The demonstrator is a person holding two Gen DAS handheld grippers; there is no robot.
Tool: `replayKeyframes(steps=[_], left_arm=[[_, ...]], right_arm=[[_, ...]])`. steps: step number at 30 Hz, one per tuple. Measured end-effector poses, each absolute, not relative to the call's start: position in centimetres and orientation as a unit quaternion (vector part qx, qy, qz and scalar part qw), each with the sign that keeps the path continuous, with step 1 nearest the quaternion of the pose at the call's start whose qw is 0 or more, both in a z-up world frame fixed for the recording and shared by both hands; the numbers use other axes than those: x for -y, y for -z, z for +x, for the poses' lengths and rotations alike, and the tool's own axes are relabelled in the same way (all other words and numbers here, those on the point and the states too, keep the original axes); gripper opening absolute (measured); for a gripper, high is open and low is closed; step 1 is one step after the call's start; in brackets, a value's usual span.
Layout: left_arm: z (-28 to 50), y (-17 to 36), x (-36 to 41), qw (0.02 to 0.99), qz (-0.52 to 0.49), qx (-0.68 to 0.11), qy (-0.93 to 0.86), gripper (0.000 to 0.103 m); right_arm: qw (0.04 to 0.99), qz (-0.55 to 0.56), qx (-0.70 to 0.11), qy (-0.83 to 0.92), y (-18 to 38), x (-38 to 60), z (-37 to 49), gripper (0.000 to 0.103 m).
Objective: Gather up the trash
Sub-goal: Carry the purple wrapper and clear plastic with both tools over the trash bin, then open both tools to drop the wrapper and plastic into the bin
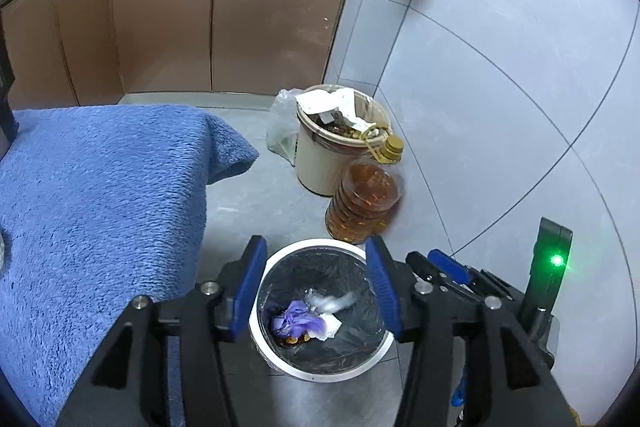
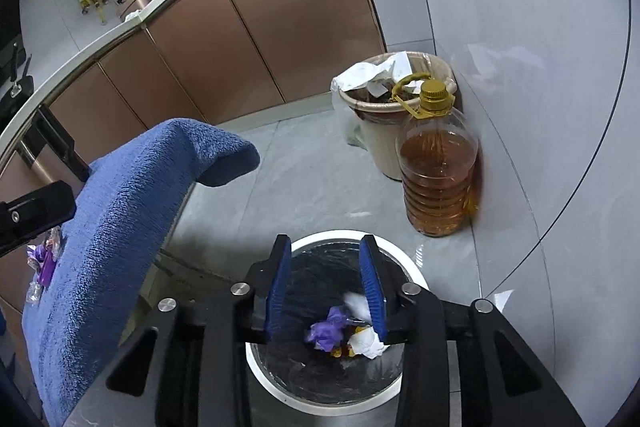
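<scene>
Left claw (image 1: 316,301) spread over white bin (image 1: 280,363), nothing between pads. Right claw (image 2: 326,297) spread too, empty. Purple wrapper (image 1: 298,321) and white tissue (image 2: 368,343) lie inside bin. Drop step looks done. Next: go grab wrappers (image 2: 42,263) on blue towel (image 2: 120,207).

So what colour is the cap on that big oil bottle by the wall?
Gold-yellow cap, clearest in the right wrist view.

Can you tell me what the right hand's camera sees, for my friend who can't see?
The right gripper hangs open over a white bin holding purple trash and white paper. Behind stand an oil bottle and a full beige bin.
</scene>
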State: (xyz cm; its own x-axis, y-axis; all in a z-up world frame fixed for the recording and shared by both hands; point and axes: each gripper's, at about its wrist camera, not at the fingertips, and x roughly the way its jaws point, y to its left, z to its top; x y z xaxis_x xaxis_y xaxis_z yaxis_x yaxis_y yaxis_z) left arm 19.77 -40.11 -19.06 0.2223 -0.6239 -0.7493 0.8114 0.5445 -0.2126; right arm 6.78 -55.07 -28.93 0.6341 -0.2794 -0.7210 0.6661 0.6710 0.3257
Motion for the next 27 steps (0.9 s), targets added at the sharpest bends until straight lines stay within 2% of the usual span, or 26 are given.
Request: replayKeyframes(steps=[6, 12, 19, 27], left_arm=[[19.8, 17.5, 37.9, 0.786, 0.090, -0.401, 0.463, 0.049], [19.0, 14.6, 34.0, 0.804, 0.092, -0.370, 0.456, 0.049], [18.5, 10.6, 26.4, 0.834, 0.055, -0.330, 0.439, 0.049], [17.4, 6.2, 14.2, 0.892, -0.003, -0.263, 0.367, 0.051]], right_arm=[[0.857, 0.293, -0.323, 0.275, 27.6, 54.6, 6.9, 0.036], [0.880, 0.268, -0.298, 0.256, 23.2, 52.1, 7.4, 0.036], [0.914, 0.223, -0.263, 0.213, 16.5, 46.8, 8.5, 0.037], [0.955, 0.164, -0.218, 0.120, 8.2, 38.0, 10.7, 0.037]])
